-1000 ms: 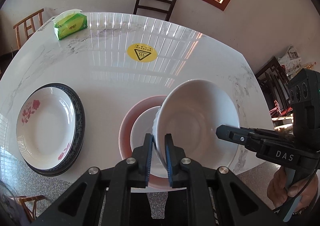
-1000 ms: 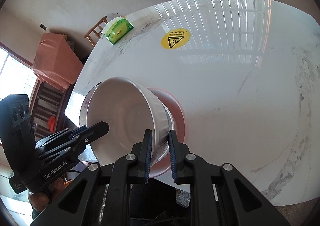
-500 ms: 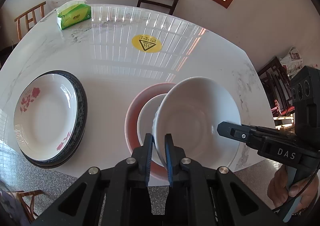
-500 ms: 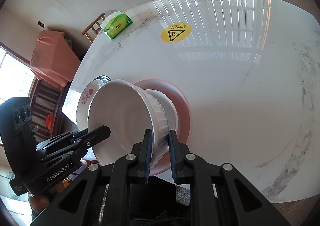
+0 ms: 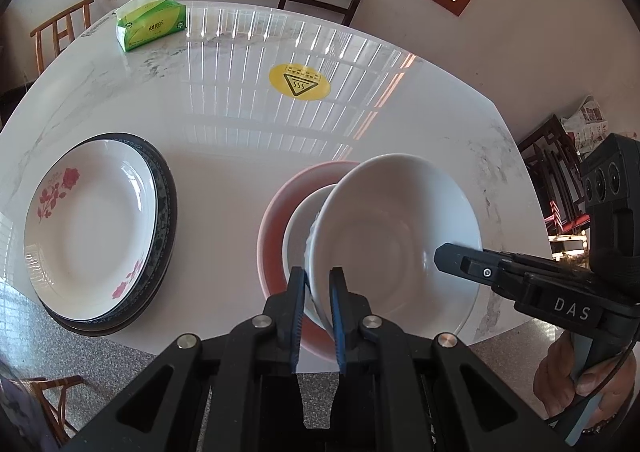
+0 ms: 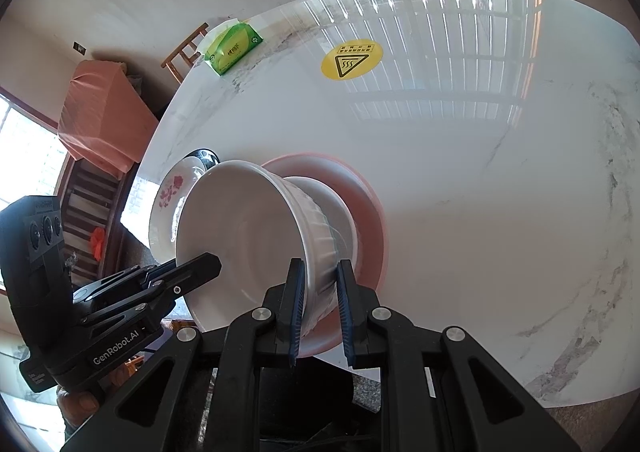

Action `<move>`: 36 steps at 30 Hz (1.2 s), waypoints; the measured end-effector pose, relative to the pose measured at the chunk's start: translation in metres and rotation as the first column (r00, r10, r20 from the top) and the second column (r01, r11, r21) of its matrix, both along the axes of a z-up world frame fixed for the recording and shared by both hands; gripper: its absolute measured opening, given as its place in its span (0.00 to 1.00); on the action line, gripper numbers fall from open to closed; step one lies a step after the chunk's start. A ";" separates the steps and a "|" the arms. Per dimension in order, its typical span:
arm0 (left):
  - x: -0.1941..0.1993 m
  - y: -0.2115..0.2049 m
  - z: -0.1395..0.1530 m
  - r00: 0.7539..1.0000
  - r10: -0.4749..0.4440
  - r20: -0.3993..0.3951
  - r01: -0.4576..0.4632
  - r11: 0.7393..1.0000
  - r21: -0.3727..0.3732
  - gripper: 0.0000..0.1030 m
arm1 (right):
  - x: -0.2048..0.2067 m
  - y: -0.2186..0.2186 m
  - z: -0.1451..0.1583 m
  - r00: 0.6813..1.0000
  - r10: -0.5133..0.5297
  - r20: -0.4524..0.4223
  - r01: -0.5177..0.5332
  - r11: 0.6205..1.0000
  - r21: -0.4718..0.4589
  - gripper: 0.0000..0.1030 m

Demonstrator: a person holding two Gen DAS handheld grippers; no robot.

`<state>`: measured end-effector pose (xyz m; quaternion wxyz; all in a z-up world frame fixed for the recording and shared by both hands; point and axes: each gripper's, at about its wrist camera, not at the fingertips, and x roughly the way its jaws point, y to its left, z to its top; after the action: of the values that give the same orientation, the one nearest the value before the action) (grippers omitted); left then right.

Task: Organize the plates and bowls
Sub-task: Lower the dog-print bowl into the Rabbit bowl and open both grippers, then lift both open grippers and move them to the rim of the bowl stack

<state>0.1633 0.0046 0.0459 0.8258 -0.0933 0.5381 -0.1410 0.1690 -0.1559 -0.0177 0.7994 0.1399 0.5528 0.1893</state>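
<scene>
A large white ribbed bowl (image 5: 396,236) (image 6: 244,236) is held tilted by both grippers. My left gripper (image 5: 318,284) is shut on its near rim. My right gripper (image 6: 318,280) is shut on the opposite rim. Under it a smaller white bowl (image 5: 302,219) (image 6: 340,207) sits in a pink plate (image 5: 276,228) (image 6: 360,187) near the table's front edge. A white plate with red flowers (image 5: 88,228) (image 6: 168,195) lies on a dark plate (image 5: 164,219) to the left.
The white marble table (image 5: 240,123) carries a yellow hot-surface sticker (image 5: 299,81) at its middle and a green tissue pack (image 5: 150,25) at the far left. Chairs stand around the table. The table edge runs just below the pink plate.
Both grippers, still gripping the large bowl, have drawn it back toward the table's front edge; the bowl stack and the plates appear farther up in both views.
</scene>
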 end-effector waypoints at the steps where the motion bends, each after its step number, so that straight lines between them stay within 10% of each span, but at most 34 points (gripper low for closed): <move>1: 0.000 0.000 0.000 1.000 0.000 -0.002 0.000 1.000 -0.001 0.12 | 0.000 0.001 -0.001 1.000 0.001 0.000 -0.001 1.000 -0.002 0.15; 20: -0.002 -0.009 0.000 0.997 -0.024 0.067 0.019 0.997 0.070 0.18 | -0.003 -0.002 -0.005 1.000 -0.003 0.031 0.004 1.000 -0.024 0.16; 36: -0.035 0.033 0.000 0.982 0.055 0.182 -0.054 0.998 -0.007 0.36 | -0.081 -0.023 -0.006 0.931 -0.116 0.346 0.118 0.993 0.015 0.21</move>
<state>0.1282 0.0372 0.0460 0.8751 -0.0955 0.4572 -0.1268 0.0885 -0.1794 -0.0240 0.8944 0.1346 0.3949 0.1612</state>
